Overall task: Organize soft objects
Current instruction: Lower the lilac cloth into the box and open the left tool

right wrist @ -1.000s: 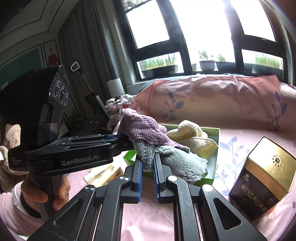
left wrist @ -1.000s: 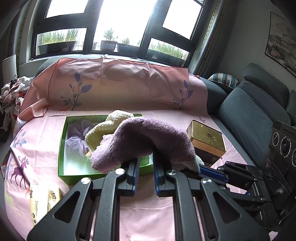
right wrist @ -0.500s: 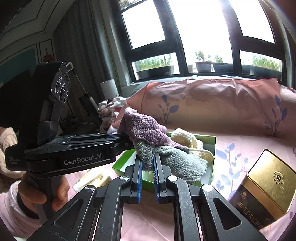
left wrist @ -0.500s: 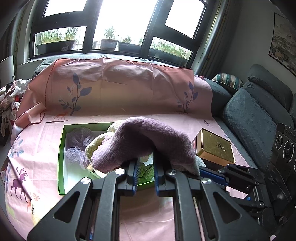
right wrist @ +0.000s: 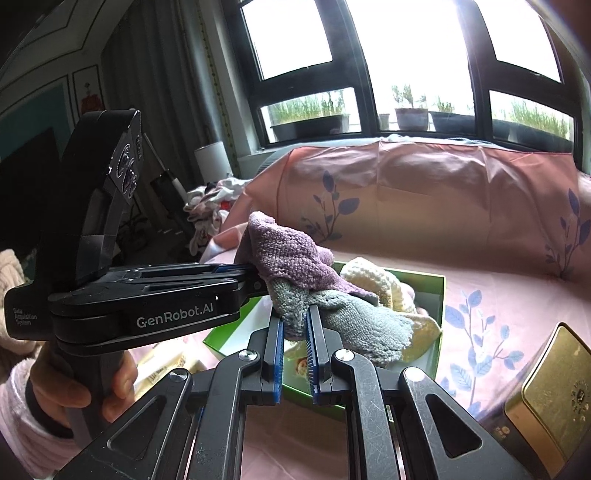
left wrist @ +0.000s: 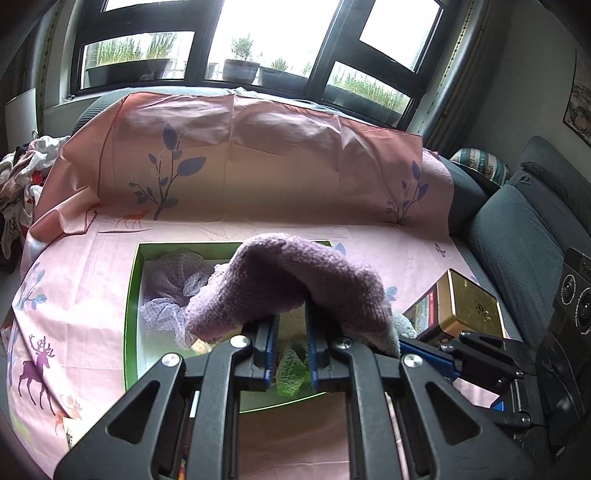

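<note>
Pink leaf-and-deer cloth covered the surface under windows. Left gripper read "GenRobot.AI" — both it and right gripper were clamped on the towel, above the green box.

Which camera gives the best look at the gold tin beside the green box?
The left wrist view: the gold tin sits whole on the pink sheet, its lid and one dark side showing, right of the green box. The right wrist view catches it only at the lower right edge, cropped and distorted.
</note>
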Motion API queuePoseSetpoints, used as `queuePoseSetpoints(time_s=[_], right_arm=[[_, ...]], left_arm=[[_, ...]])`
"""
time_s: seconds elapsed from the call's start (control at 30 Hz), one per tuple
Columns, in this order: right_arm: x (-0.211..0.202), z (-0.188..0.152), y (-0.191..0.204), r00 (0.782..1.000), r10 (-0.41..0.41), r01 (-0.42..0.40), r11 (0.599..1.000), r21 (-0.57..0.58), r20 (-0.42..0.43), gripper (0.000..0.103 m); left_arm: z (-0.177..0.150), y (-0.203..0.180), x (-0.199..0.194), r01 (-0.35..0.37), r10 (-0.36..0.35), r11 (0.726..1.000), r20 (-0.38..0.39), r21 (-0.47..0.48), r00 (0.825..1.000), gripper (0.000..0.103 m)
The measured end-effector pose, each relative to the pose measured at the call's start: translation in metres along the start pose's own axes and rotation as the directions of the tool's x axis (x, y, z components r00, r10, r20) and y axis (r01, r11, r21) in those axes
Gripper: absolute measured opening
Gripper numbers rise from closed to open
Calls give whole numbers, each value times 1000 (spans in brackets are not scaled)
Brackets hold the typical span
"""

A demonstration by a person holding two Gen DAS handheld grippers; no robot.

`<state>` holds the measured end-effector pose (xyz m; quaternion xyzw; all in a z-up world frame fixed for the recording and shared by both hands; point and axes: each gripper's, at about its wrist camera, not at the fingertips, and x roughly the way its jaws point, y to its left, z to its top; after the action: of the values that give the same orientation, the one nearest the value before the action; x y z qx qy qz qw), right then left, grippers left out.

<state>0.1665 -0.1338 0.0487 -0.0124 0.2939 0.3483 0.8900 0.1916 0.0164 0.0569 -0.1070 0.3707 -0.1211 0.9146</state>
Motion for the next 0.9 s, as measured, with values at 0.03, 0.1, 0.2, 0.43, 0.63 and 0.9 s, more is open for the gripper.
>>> queuePoseSetpoints(time_s=[0.03,0.1,0.2,0.43,0.63,0.9], right_arm=[[6,-1,0,1000,0,0,1000,-1,-13,12],[18,-3,-2,999,-2,2,1000,1,-38,12],[35,-9,-6,997,-10,11,1000,14,-83,12],[62,-22,-14,984,-57,62,998,30,-167,12],[70,-29,-16,970,-114,120,993,14,-217,26],[49,-33,-10,959,-179,180,984,-20,-221,48]], left_arm=[[-1,4,5,-6,6,1000,-10,-8,1000,10],[-3,11,16,-18,18,1000,-32,-25,999,10],[-8,22,34,-30,25,998,-78,-60,997,10],[-19,36,62,-66,51,993,-146,-96,988,14],[-26,45,69,-117,95,987,-183,-112,978,56],[-35,43,57,-160,139,983,-202,-91,969,87]])
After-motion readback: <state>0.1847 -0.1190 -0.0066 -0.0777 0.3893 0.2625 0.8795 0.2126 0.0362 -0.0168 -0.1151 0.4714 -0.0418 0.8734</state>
